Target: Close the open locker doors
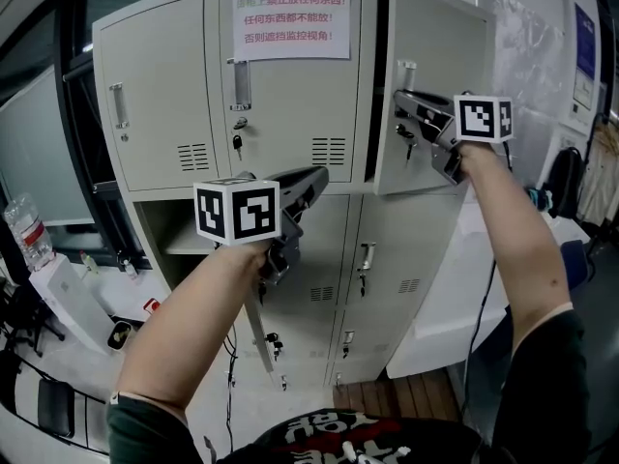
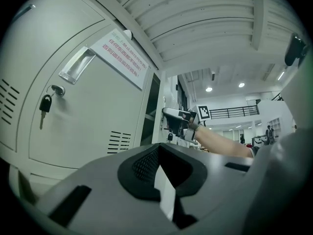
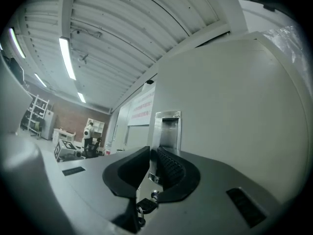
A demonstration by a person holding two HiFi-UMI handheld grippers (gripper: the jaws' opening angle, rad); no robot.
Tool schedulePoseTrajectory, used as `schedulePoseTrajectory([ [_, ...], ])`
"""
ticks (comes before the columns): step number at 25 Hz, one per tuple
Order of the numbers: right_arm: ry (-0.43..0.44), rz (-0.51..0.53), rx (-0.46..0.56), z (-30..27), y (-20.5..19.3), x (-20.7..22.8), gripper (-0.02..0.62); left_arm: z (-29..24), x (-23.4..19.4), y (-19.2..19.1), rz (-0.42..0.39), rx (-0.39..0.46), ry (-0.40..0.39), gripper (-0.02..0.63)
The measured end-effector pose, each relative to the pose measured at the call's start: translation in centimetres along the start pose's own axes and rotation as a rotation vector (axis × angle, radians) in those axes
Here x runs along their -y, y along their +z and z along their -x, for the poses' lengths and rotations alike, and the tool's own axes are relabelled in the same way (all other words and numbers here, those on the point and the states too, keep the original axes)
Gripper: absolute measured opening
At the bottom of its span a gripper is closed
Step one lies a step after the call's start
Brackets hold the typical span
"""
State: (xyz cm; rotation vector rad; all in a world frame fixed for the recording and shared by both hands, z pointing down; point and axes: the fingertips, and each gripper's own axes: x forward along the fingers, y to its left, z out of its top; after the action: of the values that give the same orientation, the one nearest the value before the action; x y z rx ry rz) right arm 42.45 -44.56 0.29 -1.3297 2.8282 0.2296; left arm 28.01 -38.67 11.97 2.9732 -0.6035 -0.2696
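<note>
Head view, nearest first: two bare forearms reaching toward a grey locker bank (image 1: 155, 56). Left tool (image 1: 319, 176): lies along the lower door (image 1: 257, 334), which stands wide open and edge-on in front of the bottom-left compartment (image 1: 155, 222). Pinches that door's pale edge between its pads, as seen in the left gripper view. Bunch of keys (image 1: 274, 342) hanging off the same door. Inside the compartment, a shelf (image 1: 189, 246) showing.

Right tool (image 1: 400, 99): farther off and higher, held against the upper-right door (image 1: 440, 42), itself ajar with a dark gap along its left side. Jaws nearly together, with a narrow slit between the pads. Low in that slit, in the right gripper view, lock (image 3: 154, 195) and black-headed key (image 3: 141, 211); recessed handle (image 3: 169, 130) just beyond the tips.

Other doors flush shut, the top-middle one carrying a paper notice (image 1: 290, 10) and a hanging key. Far left, a water bottle (image 1: 23, 226) at the frame's edge.
</note>
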Motion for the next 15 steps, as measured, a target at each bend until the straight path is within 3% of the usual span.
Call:
schedulePoseTrajectory([
  [15, -0.122, 0.005, -0.020, -2.6, -0.5, 2.0, 0.069, 0.4, -0.4, -0.4, -0.004, -0.011, 0.006, 0.008],
])
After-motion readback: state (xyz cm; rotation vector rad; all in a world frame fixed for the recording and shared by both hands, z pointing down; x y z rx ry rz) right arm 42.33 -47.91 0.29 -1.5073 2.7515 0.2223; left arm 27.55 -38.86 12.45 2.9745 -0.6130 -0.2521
